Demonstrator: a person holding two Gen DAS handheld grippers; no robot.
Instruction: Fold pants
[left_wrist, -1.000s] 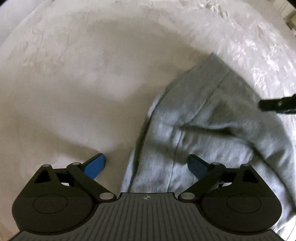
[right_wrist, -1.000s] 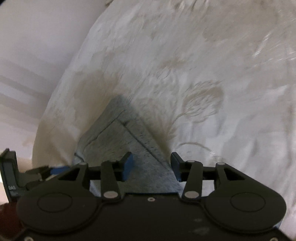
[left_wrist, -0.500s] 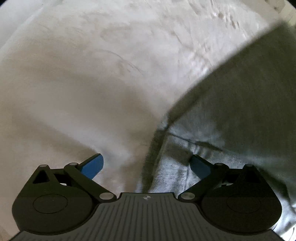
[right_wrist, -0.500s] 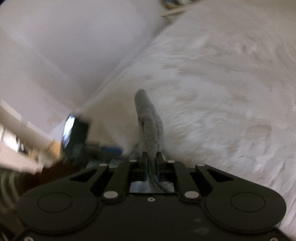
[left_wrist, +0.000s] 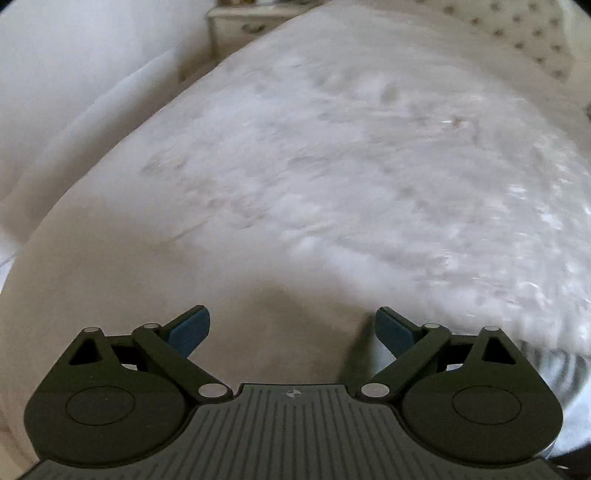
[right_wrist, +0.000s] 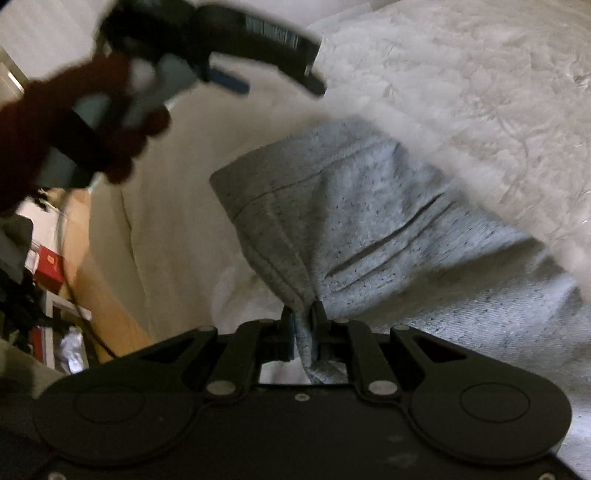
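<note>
The grey pants (right_wrist: 373, 229) lie on the white bed cover, seen in the right wrist view with a hem corner pointing up left. My right gripper (right_wrist: 303, 317) is shut on a bunched fold of the pants' near edge. In that same view my left gripper (right_wrist: 258, 79) hovers above the bed at upper left, held by a hand in a dark red sleeve (right_wrist: 48, 122). In the left wrist view the left gripper (left_wrist: 292, 326) is open with blue pads and nothing between them; only a sliver of grey cloth (left_wrist: 557, 369) shows at the lower right.
The white patterned bed cover (left_wrist: 332, 177) fills most of both views. A tufted headboard (left_wrist: 532, 40) and a nightstand (left_wrist: 243, 22) stand at the far end. Left of the bed is a wooden floor (right_wrist: 99, 266) with a red box and clutter.
My right gripper closed on the pants' edge and swung sideways with it. My left gripper rose and tilted up, so the pants left its view.
</note>
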